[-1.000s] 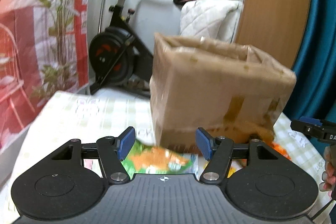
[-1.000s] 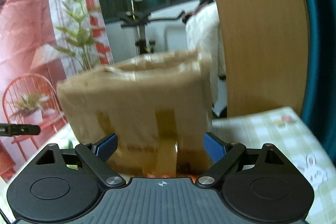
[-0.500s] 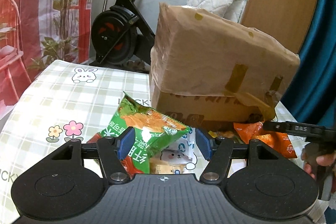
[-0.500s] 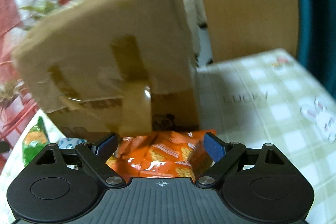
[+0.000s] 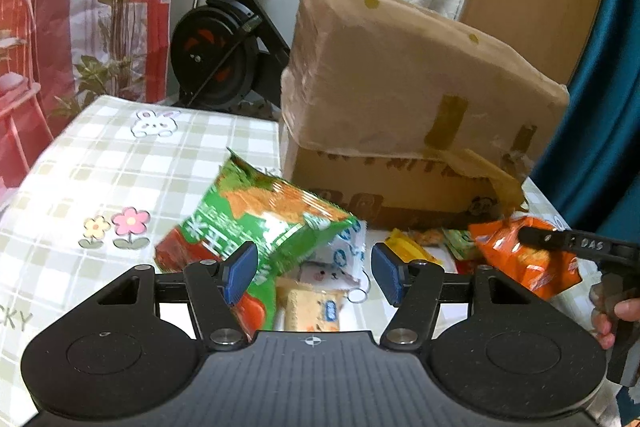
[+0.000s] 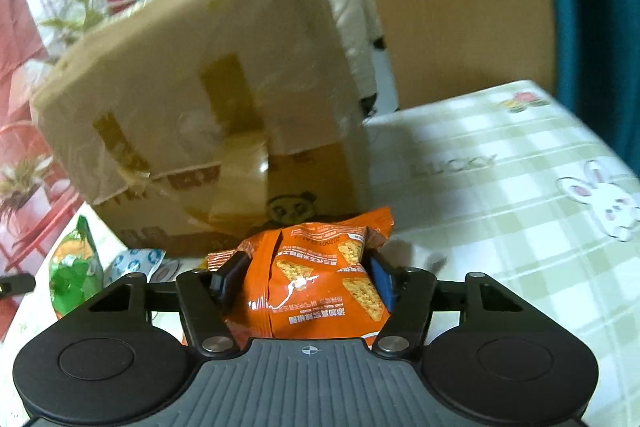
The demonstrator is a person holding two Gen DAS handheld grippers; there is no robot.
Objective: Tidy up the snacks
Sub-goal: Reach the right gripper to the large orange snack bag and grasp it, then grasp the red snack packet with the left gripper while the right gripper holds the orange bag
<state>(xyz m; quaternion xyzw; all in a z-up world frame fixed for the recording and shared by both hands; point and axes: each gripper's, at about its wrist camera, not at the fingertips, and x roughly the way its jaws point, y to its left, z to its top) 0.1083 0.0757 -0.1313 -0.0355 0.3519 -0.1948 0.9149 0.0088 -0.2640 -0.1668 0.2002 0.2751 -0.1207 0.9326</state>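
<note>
Right wrist view: right gripper point(image 6: 306, 277) just closing, pads pressed into both sides of orange snack bag point(image 6: 320, 283), near the table's point(image 6: 500, 187) middle, just before cardboard box point(image 6: 208, 99). Left wrist view: left gripper point(image 5: 312, 277) spread apart, clamped on nothing, over green snack bag point(image 5: 260, 223) and small cracker packet point(image 5: 312, 309), toward the near edge.

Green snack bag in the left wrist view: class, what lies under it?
Under the green snack bag lie a red packet, a white packet and a biscuit pack; their covered parts stay hidden.
</note>
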